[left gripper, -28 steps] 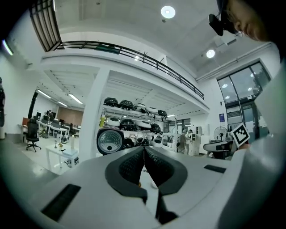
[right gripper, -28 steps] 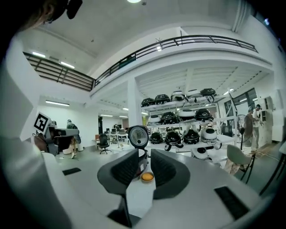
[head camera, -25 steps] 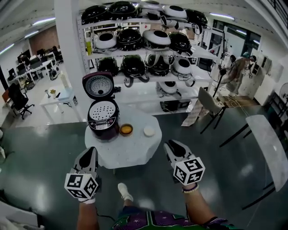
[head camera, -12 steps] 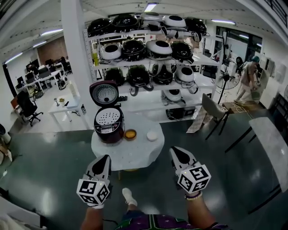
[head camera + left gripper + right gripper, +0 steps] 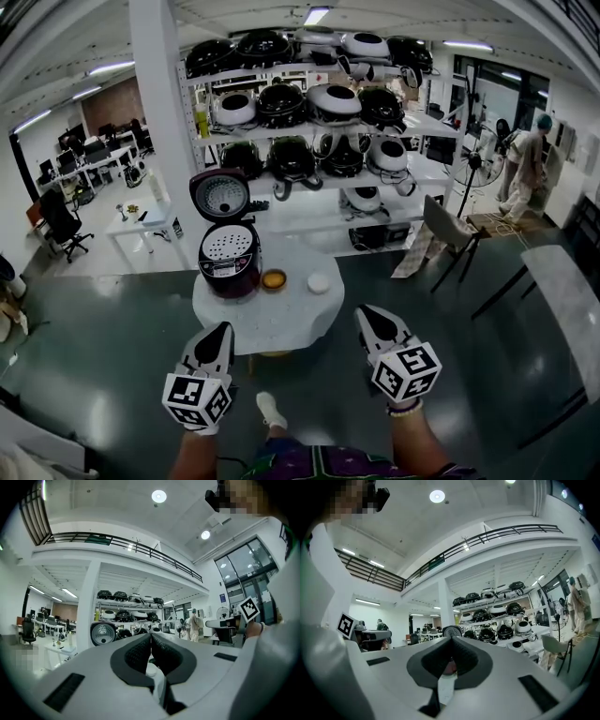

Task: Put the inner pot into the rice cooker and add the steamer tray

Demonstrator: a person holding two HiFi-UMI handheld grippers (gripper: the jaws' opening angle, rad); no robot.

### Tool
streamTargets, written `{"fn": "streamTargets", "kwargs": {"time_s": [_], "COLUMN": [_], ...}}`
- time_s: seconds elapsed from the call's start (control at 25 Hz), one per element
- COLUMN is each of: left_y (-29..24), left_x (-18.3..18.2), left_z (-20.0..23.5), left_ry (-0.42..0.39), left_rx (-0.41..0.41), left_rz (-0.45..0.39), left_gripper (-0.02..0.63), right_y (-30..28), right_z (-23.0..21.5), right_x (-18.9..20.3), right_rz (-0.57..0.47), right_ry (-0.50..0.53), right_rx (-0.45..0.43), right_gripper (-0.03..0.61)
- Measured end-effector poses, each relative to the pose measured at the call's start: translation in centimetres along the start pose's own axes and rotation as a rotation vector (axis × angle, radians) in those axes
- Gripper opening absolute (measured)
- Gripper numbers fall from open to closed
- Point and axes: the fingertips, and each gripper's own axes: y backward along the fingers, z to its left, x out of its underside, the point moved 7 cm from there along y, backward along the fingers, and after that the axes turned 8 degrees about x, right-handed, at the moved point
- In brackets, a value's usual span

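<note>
The dark red rice cooker (image 5: 228, 262) stands at the left of a round white table (image 5: 272, 319), its lid (image 5: 219, 195) up. A white perforated steamer tray (image 5: 226, 244) lies in its top. Both grippers hang level in front of the table, apart from everything on it. My left gripper (image 5: 221, 331) is shut with nothing in it, as the left gripper view shows (image 5: 150, 637). My right gripper (image 5: 367, 315) is shut and empty too (image 5: 451, 641). The open lid (image 5: 103, 633) shows beyond the left jaws.
A small orange bowl (image 5: 274, 279) and a white disc (image 5: 319, 283) sit on the table beside the cooker. Behind stand shelves (image 5: 309, 122) full of rice cookers and a white pillar (image 5: 159, 112). A chair (image 5: 441, 225) and a person (image 5: 532, 155) are at the right.
Both grippers have drawn back from the table towards my body, and the table with the cooker now sits farther off. In the last half second little has moved.
</note>
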Motion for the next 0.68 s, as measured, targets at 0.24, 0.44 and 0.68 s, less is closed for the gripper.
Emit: {"fn": "streamTargets", "kwargs": {"time_s": [0.24,0.44,0.68], "left_y": [0.45,0.78,0.42], "left_x": [0.03,-0.04,0.24], "left_z": [0.02,-0.01,-0.27], "left_ry": [-0.001,0.004,-0.002], "left_rx": [-0.008,-0.014,-0.015], "left_rz": [-0.001,0.004,0.003], "left_gripper": [0.023,0.023,0.023], "right_y": [0.36,0.68,0.90], "right_z": [0.27,0.35,-0.45], "right_x": [0.39,0.17,0.13], "right_rz": [0.004,0.005,-0.005], "right_ry": [-0.013,-0.017,-0.018], "right_rx": [-0.010,-0.016,-0.011], "right_gripper": [0.005,0.005,0.005]}}
